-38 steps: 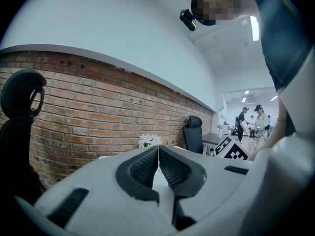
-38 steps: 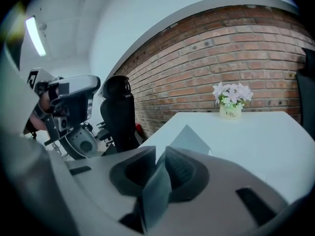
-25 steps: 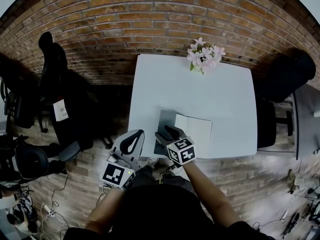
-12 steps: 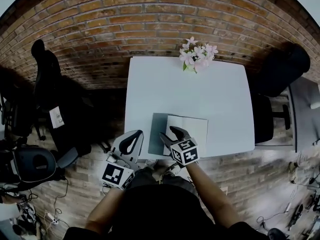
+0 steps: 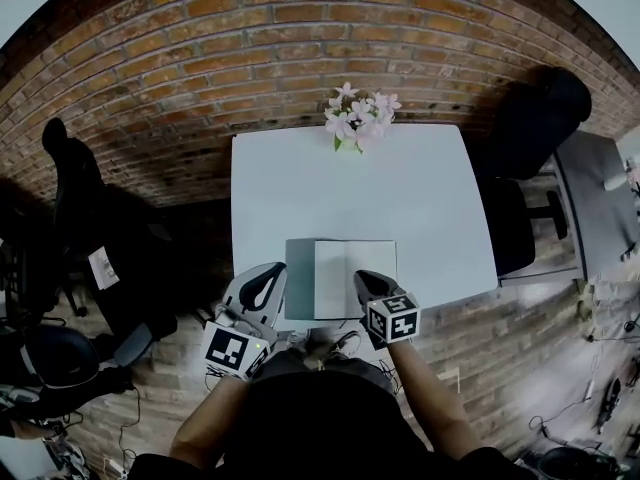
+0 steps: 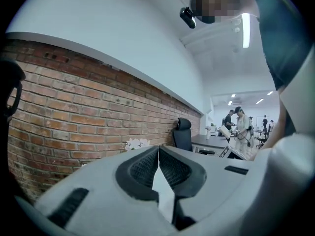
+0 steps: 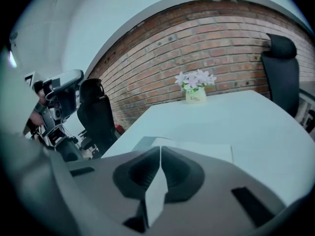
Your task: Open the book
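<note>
The book [image 5: 355,278] lies open near the table's front edge, a white page facing up and its grey cover [image 5: 299,278] spread flat to the left. My right gripper [image 5: 368,280] sits at the page's near right corner; its jaws have just been closing and are now shut with nothing between them. In the right gripper view [image 7: 160,150] the white page [image 7: 202,149] lies just beyond the tips. My left gripper [image 5: 262,286] hovers off the table's near left corner, beside the grey cover, and is shut and empty, as the left gripper view [image 6: 158,149] shows.
A small pot of pink flowers [image 5: 355,118] stands at the far edge of the white table [image 5: 420,188], against the brick wall. A black chair [image 5: 530,118] stands at the right, another [image 5: 70,178] at the left. People stand far off in the room [image 6: 241,127].
My right gripper has moved right, from the book's near left part to its near right corner, and its open jaws have closed. The left gripper has hardly shifted.
</note>
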Demonstrator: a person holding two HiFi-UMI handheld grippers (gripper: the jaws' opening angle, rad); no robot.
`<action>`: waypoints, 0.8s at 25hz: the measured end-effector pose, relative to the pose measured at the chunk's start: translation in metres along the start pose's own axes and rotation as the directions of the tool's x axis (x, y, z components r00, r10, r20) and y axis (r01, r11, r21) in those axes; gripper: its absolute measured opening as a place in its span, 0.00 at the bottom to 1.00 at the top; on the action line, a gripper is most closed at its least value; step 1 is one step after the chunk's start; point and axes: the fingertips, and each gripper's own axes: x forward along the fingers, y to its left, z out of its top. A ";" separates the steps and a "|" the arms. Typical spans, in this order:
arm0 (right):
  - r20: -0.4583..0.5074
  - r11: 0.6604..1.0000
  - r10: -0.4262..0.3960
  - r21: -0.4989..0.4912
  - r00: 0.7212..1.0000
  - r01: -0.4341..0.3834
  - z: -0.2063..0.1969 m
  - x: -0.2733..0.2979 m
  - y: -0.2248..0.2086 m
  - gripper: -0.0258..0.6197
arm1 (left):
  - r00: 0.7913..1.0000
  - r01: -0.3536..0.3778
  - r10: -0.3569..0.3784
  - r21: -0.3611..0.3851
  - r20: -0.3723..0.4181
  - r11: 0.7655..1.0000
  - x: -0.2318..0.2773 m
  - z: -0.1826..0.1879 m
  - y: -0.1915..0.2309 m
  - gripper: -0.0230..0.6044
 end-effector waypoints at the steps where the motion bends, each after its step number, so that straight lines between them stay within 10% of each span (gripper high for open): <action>1: 0.009 0.999 -0.029 0.017 1.000 0.029 -0.001 -0.009 -0.011 0.07 | 1.000 0.009 -0.009 0.002 0.000 1.000 0.003 0.001 -0.002 0.08; 13: 0.192 0.942 -0.320 0.167 0.928 0.291 0.024 -0.126 -0.110 0.06 | 0.994 0.102 -0.103 0.041 0.023 0.994 0.033 0.013 -0.034 0.08; 20: 0.351 0.912 -0.403 0.077 0.845 0.403 0.078 -0.199 -0.116 0.06 | 0.992 0.108 -0.111 0.061 0.055 0.992 0.043 0.030 -0.043 0.08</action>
